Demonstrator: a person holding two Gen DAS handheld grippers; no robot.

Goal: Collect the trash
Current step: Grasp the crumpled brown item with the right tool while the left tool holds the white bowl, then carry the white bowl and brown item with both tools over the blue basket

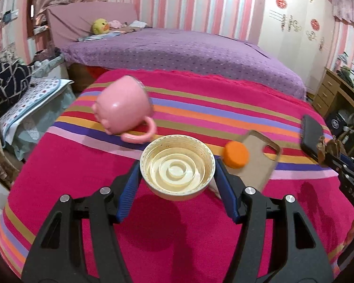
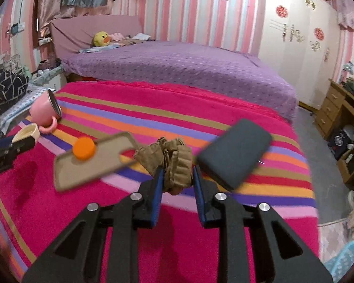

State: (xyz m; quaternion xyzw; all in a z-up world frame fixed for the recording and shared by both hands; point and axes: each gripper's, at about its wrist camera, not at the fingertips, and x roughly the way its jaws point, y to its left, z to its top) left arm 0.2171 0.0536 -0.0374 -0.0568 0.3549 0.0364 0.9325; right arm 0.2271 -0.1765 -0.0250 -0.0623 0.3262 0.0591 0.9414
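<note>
My left gripper (image 1: 177,165) is shut on a cream round lid (image 1: 177,168), hollow side up, held above the striped pink cloth (image 1: 106,176). My right gripper (image 2: 178,173) is shut on a crumpled brown cardboard wad (image 2: 170,160), also lifted off the cloth. In the left wrist view the right gripper (image 1: 328,155) shows at the far right with the wad (image 1: 324,148) in it. An orange bottle cap (image 2: 83,151) (image 1: 236,153) lies on a tan phone case (image 2: 94,162) (image 1: 259,158) between the two grippers.
A pink cup (image 1: 124,108) (image 2: 46,113) lies tipped on its side at the left. A black phone (image 2: 233,152) (image 1: 310,138) rests at the right. A purple bed (image 2: 188,66) lies behind, a wooden desk (image 2: 335,108) to the right, a blue basket (image 2: 344,259) low right.
</note>
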